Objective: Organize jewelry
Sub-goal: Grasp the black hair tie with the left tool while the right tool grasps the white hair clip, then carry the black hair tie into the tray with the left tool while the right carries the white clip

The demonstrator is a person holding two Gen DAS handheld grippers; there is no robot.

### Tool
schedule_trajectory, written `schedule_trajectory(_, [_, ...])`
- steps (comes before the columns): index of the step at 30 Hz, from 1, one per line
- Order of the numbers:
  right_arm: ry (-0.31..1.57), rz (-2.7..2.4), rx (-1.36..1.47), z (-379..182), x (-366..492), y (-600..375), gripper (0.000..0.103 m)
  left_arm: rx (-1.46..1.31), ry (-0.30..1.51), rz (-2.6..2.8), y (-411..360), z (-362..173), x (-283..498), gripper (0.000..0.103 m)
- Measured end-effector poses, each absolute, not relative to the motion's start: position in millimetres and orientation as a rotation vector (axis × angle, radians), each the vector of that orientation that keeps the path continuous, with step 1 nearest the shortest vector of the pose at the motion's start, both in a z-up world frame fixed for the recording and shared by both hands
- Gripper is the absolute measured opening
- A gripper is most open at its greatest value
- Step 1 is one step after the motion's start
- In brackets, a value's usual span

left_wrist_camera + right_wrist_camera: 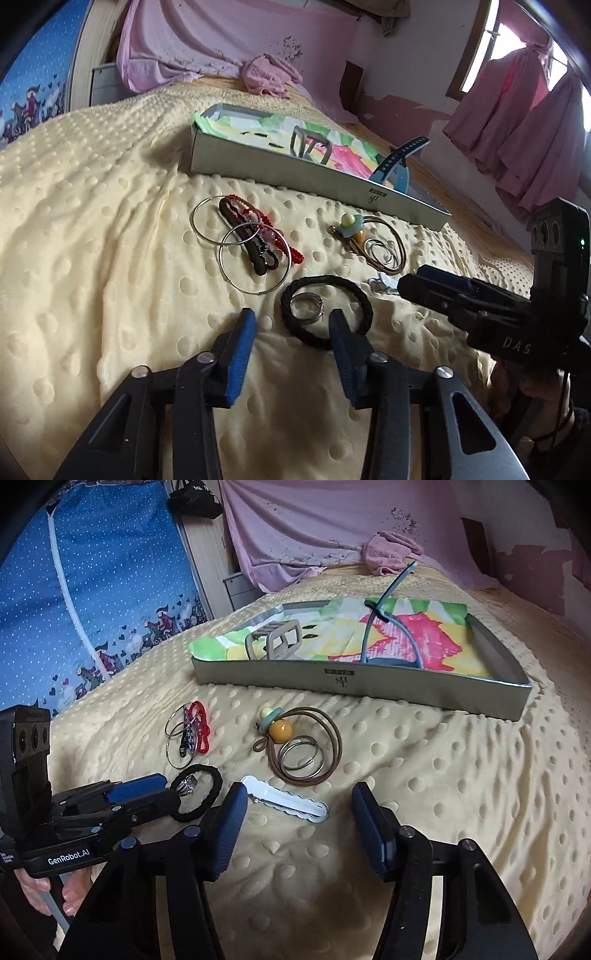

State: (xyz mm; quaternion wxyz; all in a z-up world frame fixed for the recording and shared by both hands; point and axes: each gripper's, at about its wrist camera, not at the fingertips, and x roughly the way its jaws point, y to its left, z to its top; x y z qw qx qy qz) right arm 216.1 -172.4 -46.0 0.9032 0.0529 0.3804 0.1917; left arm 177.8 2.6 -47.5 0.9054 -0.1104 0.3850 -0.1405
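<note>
I hold my left gripper parted over the ring inside the black hair tie on the bed, my right gripper spread near the white clip (nothing pinched yet), since loose pieces belong in the tray.

Both wrist cams sat low and close, angled down the bed; shared the tray and the jewelry.
</note>
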Motion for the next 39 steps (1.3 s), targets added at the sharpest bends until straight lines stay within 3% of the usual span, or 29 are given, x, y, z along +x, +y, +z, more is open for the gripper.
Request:
schedule_trajectory(5, [0.806, 0.419, 0.122, -50.5, 215.0, -172.2, 0.033, -0.231, 0.809, -0.289, 3.0, -49.9, 178.5, 0.012])
schedule_trajectory(9, [0.813, 0.449, 0.127, -50.4, 207.4, -170.8, 0.029, -0.246, 0.8, -0.302, 6.9, -49.9, 171.4, 0.008])
schedule_trajectory(20, [0.83, 0.456, 0.065, -51.4, 199.8, -156.6, 0.027, -0.242, 0.76, -0.314, 9.0, -47.1, 155.6, 0.006])
schedule_trajectory(30, [0.823, 0.493, 0.096, -53.4, 200.7, -153.9, 0.004, -0.218, 0.743, -0.312, 3.1, -37.6, 152.1, 0.006])
schedule_trajectory(39, [0.81, 0.531, 0.09, -50.7, 194.0, -149.3, 0.003, -0.182, 0.743, -0.301, -4.3, -28.5, 147.0, 0.006])
